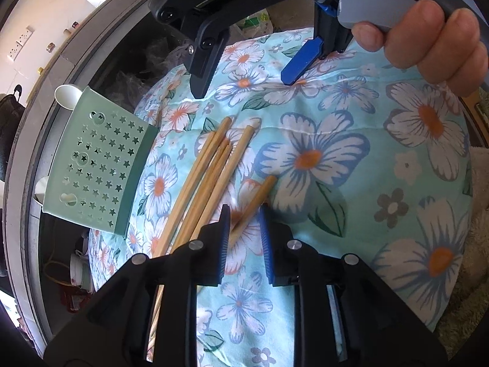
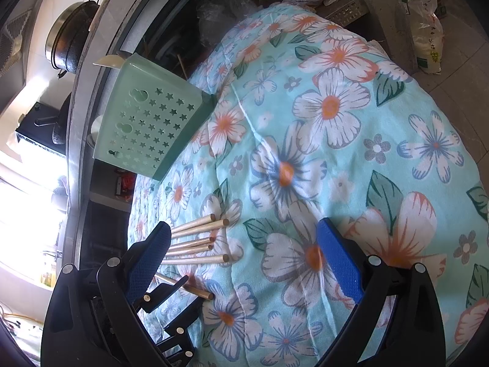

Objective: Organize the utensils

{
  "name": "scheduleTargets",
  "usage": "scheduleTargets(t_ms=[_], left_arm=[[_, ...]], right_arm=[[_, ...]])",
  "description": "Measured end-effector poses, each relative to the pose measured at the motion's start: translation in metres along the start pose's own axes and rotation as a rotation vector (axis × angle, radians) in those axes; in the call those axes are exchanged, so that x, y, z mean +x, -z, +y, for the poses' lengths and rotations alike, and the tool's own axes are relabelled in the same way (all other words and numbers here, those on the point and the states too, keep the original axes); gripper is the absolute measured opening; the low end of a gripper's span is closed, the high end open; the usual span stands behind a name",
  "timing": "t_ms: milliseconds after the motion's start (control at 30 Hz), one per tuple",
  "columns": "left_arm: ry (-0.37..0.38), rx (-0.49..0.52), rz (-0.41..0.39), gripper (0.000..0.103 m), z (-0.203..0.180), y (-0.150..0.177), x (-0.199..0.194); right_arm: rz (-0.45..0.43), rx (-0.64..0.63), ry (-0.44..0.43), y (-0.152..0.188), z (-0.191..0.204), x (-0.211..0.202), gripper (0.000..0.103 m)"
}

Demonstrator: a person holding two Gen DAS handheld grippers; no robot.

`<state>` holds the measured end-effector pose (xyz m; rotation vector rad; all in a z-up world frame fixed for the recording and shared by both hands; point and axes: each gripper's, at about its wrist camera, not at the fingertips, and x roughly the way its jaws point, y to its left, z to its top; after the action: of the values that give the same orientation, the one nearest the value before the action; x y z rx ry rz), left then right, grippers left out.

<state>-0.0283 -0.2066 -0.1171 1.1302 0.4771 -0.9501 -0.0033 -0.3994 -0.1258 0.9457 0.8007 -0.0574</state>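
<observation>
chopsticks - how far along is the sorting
Done: nothing visibly; no chopstick shows in the green holder. In hand: the left claw straddles one stray chopstick, pads not clearly pressing. Left: five bundled chopsticks lie on the floral cloth; right claw open.

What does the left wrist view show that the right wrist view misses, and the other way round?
Left wrist only: a hand holding the right gripper, and the left gripper with the lone chopstick between its pads. Right wrist only: a black wok hanging at upper left. Both: chopsticks, green holder, floral cloth.
</observation>
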Motion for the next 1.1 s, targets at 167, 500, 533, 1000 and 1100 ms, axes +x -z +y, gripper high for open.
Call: scheduleTargets(t_ms=[167,500,533,1000,1100], left_arm=[[-0.001,0.003,-0.001,0.019,0.001,-0.003,0.005],[0.000,0.024,0.000,0.019,-0.001,-0.007,0.007],[-0.002,0.027,0.000,0.019,-0.001,-0.007,0.007],[-0.034,0.016,-0.049,0.013,0.002,-0.010,-0.008],[-0.059,-0.038,-0.084,0.012,0.017,-0.013,-0.020]], right_arm=[[-0.002,-0.001,0.004,0.000,0.001,0.000,0.093],[-0.001,-0.001,0.006,0.000,0.000,0.000,0.093],[-0.001,-0.001,0.005,0.000,0.000,0.000,0.093],[-0.020,0.012,-0.016,-0.006,0.002,-0.017,0.088],[-0.039,0.019,-0.032,-0.007,0.002,-0.032,0.082]])
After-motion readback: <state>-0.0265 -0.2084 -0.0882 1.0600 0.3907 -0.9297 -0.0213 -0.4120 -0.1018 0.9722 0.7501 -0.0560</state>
